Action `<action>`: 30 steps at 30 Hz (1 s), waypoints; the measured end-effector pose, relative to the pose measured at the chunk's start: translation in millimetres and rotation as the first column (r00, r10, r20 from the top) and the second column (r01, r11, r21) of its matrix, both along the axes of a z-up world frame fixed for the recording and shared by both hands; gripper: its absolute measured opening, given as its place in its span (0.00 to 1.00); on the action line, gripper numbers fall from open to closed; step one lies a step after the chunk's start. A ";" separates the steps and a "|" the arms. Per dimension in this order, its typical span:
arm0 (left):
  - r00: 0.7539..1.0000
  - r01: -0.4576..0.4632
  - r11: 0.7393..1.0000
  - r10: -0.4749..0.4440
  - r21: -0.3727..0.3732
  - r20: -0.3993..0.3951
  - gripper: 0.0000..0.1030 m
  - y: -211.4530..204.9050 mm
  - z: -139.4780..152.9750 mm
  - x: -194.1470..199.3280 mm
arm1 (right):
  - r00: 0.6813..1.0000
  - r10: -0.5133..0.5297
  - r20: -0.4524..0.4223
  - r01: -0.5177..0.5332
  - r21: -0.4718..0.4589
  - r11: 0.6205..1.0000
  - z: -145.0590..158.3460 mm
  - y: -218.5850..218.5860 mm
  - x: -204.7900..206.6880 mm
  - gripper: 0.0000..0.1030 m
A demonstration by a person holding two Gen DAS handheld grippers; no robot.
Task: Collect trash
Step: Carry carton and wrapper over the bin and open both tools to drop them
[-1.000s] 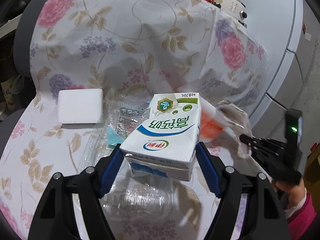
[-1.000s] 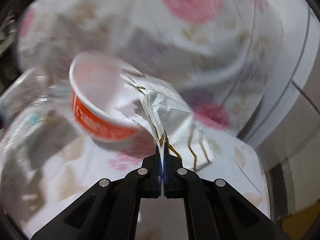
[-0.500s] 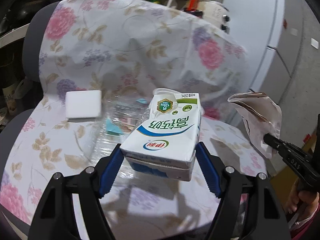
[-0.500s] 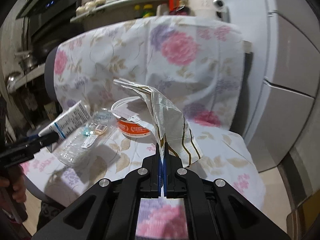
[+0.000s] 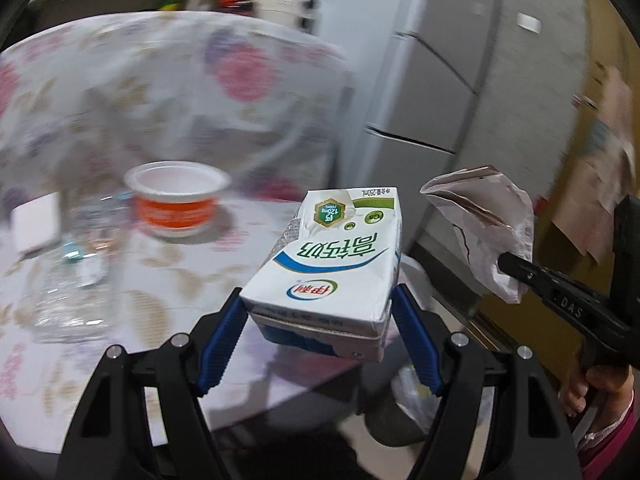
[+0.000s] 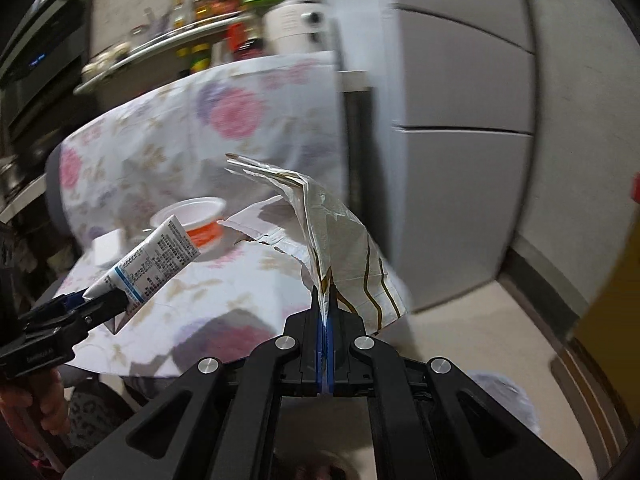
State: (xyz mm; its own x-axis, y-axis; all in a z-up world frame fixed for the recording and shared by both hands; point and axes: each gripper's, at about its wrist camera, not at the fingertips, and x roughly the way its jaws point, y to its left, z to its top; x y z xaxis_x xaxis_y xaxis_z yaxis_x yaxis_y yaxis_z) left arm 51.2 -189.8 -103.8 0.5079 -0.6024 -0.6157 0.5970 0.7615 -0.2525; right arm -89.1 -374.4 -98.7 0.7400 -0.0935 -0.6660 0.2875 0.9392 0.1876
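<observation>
The milk carton (image 5: pixel 332 264) sits clamped between the blue pads (image 5: pixel 220 340) of the left hand-held gripper (image 5: pixel 318 340), lifted clear of the flowered cloth (image 5: pixel 168 288) and tilted with its printed face up. In the right wrist view the same carton shows from the side, jutting up and to the right from the gripper's tip. The crumpled paper wrapper (image 6: pixel 340 256) is pinched at its lower edge by the right hand-held gripper (image 6: pixel 326 312), whose jaws are pressed fully together on it; the paper stands up and folds over to the left. In the left wrist view the wrapper hangs just to the right of the carton, apart from it.

On the cloth behind both sits an orange and white cup (image 5: pixel 176 200), upright with its mouth open. Near it, to the left, lies a clear plastic bottle (image 5: pixel 72 280) on its side, blurred, and a white block (image 5: pixel 34 224) at the far left edge. A grey fridge (image 6: pixel 460 128) stands to the right of the cloth, and a shelf with bottles (image 6: pixel 208 0) runs behind.
</observation>
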 end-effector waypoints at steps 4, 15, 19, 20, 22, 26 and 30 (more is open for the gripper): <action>0.993 0.119 0.993 -0.119 -0.014 0.005 0.70 -44.1 -4.2 -19.0 | 0.993 -0.118 -0.018 0.118 -0.004 0.993 -4.9 -34.3 -41.6 0.01; 0.944 0.330 0.943 -0.329 -0.027 0.035 0.70 -151.0 -22.1 -74.2 | 0.935 -0.353 -0.037 0.354 0.022 0.935 -35.5 -91.3 -134.2 0.01; 0.927 0.374 0.927 -0.373 -0.003 0.040 0.70 -180.7 -34.1 -88.4 | 0.927 -0.372 -0.054 0.373 0.003 0.928 -47.3 -99.5 -148.4 0.02; 0.922 0.385 0.923 -0.385 0.005 0.039 0.70 -185.7 -36.5 -91.5 | 0.925 -0.373 -0.066 0.375 0.007 0.927 -51.5 -101.6 -147.4 0.02; 0.912 0.407 0.913 -0.408 0.022 0.037 0.70 -196.7 -42.9 -96.3 | 0.920 -0.381 -0.094 0.385 0.034 0.922 -64.4 -108.0 -149.2 0.02; 0.907 0.421 0.907 -0.421 0.019 0.008 0.70 -210.5 -53.5 -91.9 | 0.916 -0.380 -0.128 0.390 0.061 0.919 -84.5 -113.9 -147.8 0.02; 0.904 0.428 0.903 -0.428 0.025 -0.019 0.70 -220.1 -67.0 -87.4 | 0.911 -0.381 -0.161 0.397 0.086 0.914 -104.5 -121.1 -145.3 0.02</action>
